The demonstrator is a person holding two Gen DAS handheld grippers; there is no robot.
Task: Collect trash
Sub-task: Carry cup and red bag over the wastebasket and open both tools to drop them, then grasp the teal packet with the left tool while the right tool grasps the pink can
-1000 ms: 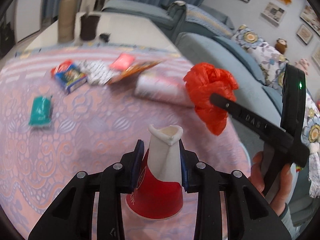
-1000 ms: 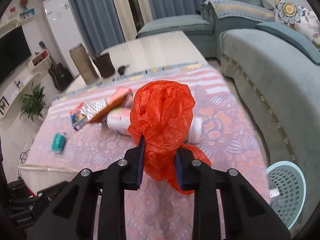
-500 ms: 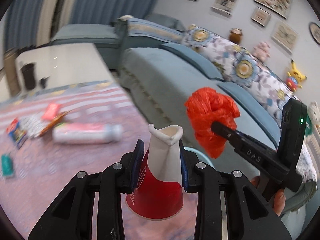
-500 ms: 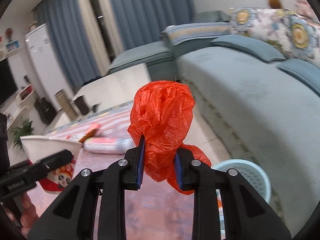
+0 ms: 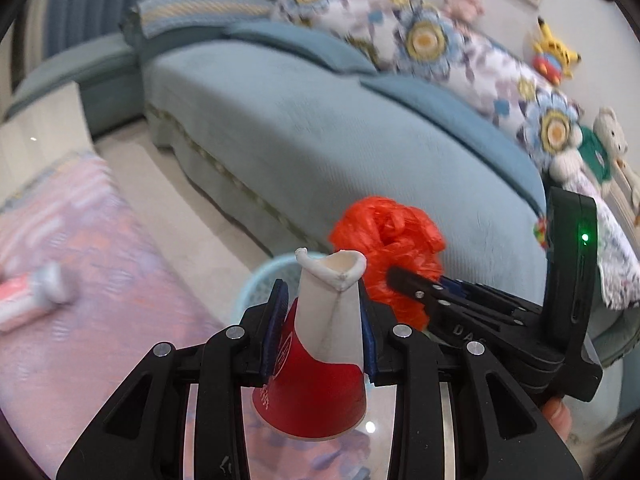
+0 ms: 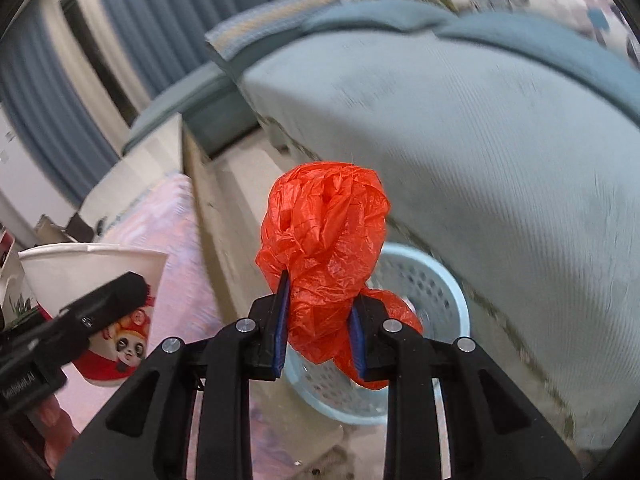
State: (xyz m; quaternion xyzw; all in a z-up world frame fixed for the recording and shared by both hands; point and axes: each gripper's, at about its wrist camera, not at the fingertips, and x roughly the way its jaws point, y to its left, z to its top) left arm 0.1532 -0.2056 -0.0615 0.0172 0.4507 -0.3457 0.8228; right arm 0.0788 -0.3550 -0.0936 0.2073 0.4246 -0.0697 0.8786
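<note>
Both grippers, left (image 5: 322, 326) clamping paper cup (image 5: 316, 360), right (image 6: 320, 326) clamping red bag (image 6: 324, 248), now nearer light-blue basket (image 6: 432, 280).

Pale floor (image 6: 224, 216) with light-blue basket (image 6: 436, 280); pink patterned tablecloth (image 5: 80, 280) under blurred tube (image 5: 32, 296).

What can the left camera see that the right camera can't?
Only the left camera shows the toys on the sofa back, the right tool's green light and a tube on the pink cloth. Only the right camera shows the curtains and the panda picture on the cup. Both show the cup squeezed in the left tool, the red bag held in the right tool, the basket and the sofa.
</note>
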